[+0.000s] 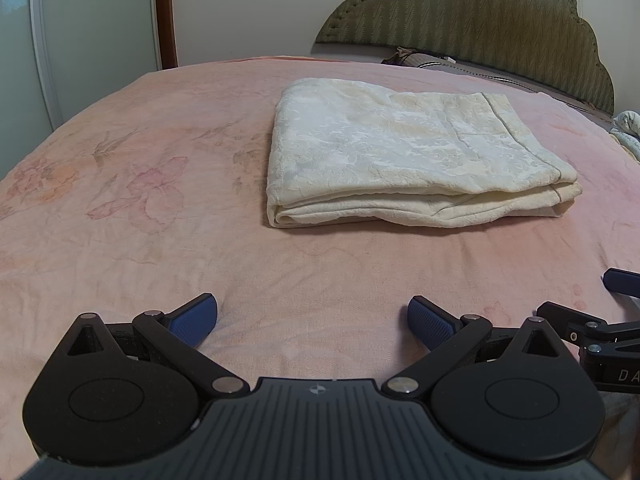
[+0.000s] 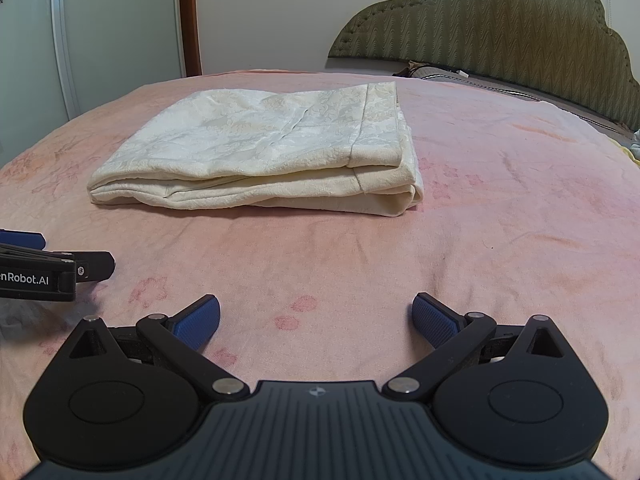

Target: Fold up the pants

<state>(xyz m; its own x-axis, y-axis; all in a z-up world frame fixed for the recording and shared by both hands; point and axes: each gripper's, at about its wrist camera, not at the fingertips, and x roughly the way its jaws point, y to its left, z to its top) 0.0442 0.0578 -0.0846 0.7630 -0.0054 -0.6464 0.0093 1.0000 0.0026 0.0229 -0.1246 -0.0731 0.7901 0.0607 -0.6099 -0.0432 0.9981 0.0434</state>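
Observation:
Cream patterned pants (image 1: 404, 156) lie folded into a thick rectangular stack on the pink bed; in the right wrist view the same pants (image 2: 264, 152) sit ahead and to the left. My left gripper (image 1: 313, 322) is open, low over the sheet, well short of the stack, with nothing between its blue pads (image 1: 196, 320). My right gripper (image 2: 316, 320) is open too, empty, also short of the stack. Each gripper shows at the edge of the other's view: the right one (image 1: 592, 328) at right, the left one (image 2: 48, 268) at left.
The pink floral bedsheet (image 1: 140, 200) covers the bed all around the stack. A green padded headboard (image 2: 500, 28) and grey pillows (image 2: 480, 80) stand at the back right. A white wardrobe door (image 2: 100, 32) and wooden door frame are at back left. Some light cloth (image 1: 628, 124) lies at the far right.

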